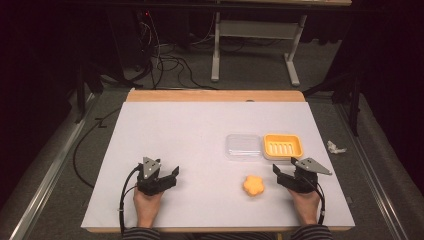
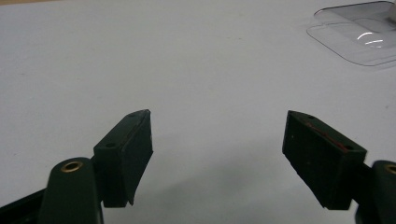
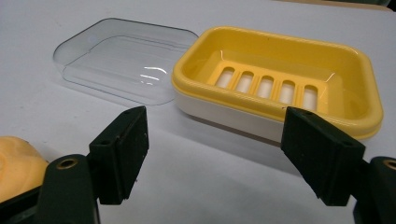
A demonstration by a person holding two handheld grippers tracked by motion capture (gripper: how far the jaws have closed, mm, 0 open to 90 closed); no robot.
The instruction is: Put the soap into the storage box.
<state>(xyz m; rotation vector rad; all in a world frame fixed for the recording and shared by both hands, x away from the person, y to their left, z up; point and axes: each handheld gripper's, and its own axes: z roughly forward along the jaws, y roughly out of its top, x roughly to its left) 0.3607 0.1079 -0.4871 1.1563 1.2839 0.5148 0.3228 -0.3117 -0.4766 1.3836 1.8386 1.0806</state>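
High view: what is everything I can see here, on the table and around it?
soap: one, orange, flower-shaped, near side of the table, between the two tongs.
soap dish: one, yellow slotted tray on a white base, right of centre.
clear lid: one, transparent, flat on the table, touching the dish's left side.
table: one, white top, wooden far edge.
crumpled scrap: one, white, on the floor right of the table.
desk frame: one, pale, behind the table.
cables: several, black, on the floor behind.
left tongs: black, open, empty.
right tongs: black, open, empty, near the dish.
hands: two, at the near edge.
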